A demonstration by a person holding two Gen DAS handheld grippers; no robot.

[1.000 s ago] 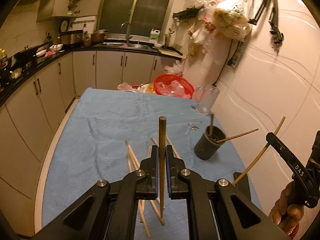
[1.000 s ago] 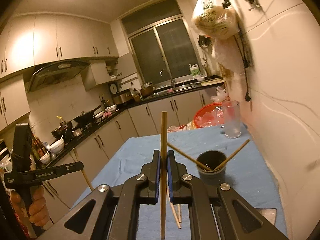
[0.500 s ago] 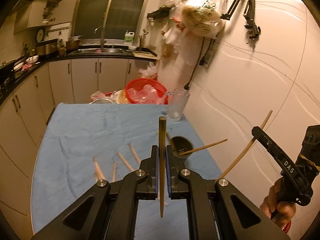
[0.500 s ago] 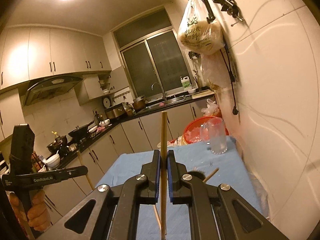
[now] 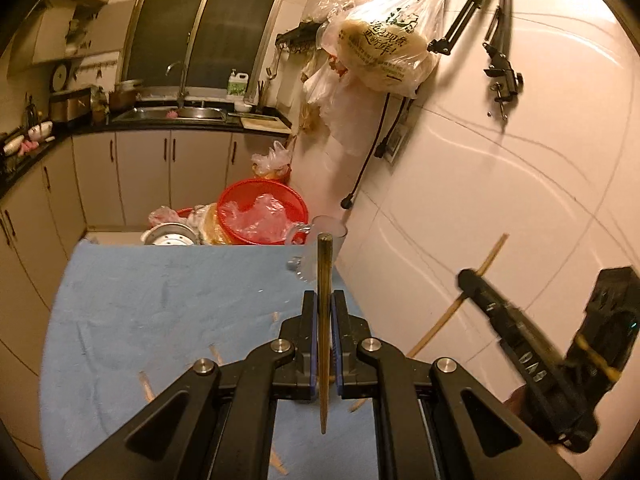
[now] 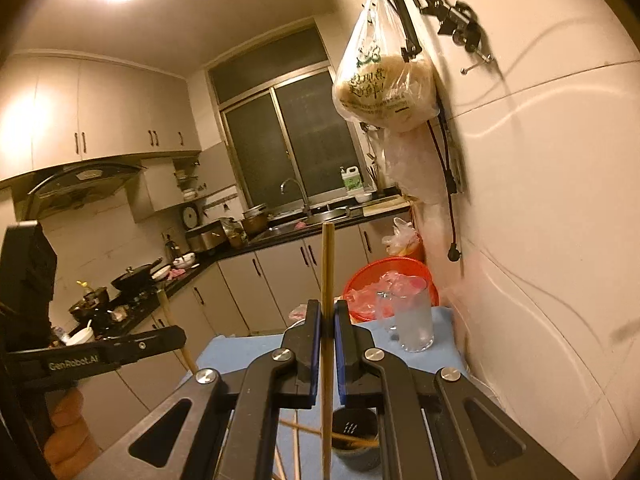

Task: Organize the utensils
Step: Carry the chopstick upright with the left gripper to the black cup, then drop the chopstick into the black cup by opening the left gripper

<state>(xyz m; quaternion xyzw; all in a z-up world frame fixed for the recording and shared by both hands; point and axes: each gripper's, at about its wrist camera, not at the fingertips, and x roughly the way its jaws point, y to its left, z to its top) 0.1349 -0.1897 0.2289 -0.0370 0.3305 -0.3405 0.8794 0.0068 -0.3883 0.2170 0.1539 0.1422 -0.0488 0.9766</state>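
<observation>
My left gripper (image 5: 324,300) is shut on a dark wooden chopstick (image 5: 323,264) that stands upright between its pads, above the blue cloth. My right gripper (image 6: 327,310) is shut on a pale wooden chopstick (image 6: 328,264), also upright. In the left wrist view the right gripper (image 5: 466,278) shows at the right against the wall with its chopstick (image 5: 494,250) slanting through it. In the right wrist view the left gripper (image 6: 176,336) shows at the left. The dark grey holder cup (image 6: 356,446) sits low under my right gripper with chopsticks (image 6: 352,439) lying across its mouth. Several loose chopsticks (image 5: 146,386) lie on the cloth.
A blue cloth (image 5: 160,300) covers the table. At its far end stand a red basket (image 5: 262,210) with plastic bags, a clear glass pitcher (image 6: 414,320) and a metal pot lid (image 5: 170,236). The tiled wall (image 5: 500,180) runs close on the right. Cabinets and a sink lie beyond.
Both grippers have risen and moved toward the far end of the table, each still holding its chopstick. The holder cup has dropped out of the left view and sunk low in the right view.
</observation>
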